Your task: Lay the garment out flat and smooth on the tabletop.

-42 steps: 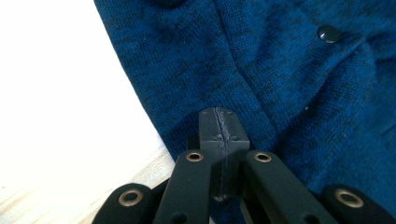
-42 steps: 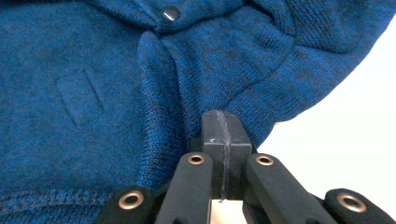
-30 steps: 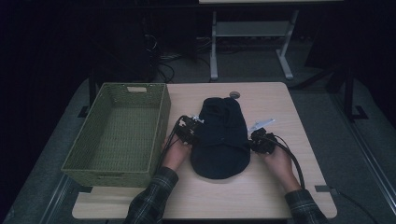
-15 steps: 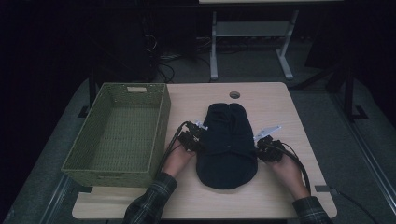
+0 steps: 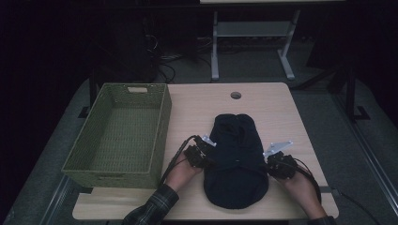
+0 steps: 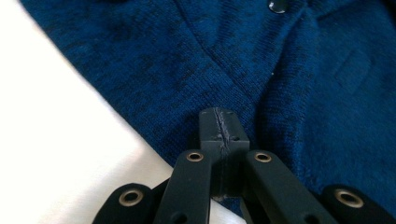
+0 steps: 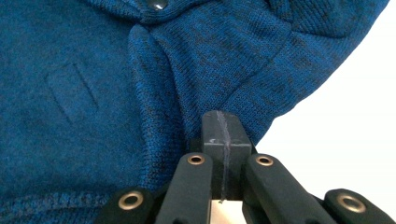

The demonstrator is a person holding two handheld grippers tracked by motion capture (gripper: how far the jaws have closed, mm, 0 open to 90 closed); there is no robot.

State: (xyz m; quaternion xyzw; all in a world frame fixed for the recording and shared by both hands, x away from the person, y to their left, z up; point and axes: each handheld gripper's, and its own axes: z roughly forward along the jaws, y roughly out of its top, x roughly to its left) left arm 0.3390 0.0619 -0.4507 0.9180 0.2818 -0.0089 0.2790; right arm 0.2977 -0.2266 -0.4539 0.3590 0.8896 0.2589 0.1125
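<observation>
**Dark blue knit garment stretched lengthwise on the bench, a claw pinched on each side**

No brand, label or writing can be read anywhere – the knit shows only a dark button (image 6: 278, 5) near the top of the left gripper view and a faint sewn rectangle (a patch outline, perhaps, with nothing legible on it) in the right gripper view.

The garment (image 5: 237, 159) lies flat on the near half of the bench (image 5: 197, 105), just right of the green woven basket (image 5: 119, 133) and not touching it. Its long axis runs from the person's edge toward the far edge, the narrower end pointing away toward the round hole (image 5: 236, 95) in the benchtop, the broader rounded end nearest the person.

The left claw (image 6: 219, 126) has its jaws pressed together on the fabric at the garment's left edge; the right claw (image 7: 222, 128) is likewise clamped together on the knit at the right edge – both about halfway along its length, with pale bench showing just beside each. From the high view, a hand sits behind each claw, a plaid sleeve (image 5: 150, 208) on the left arm.
</observation>
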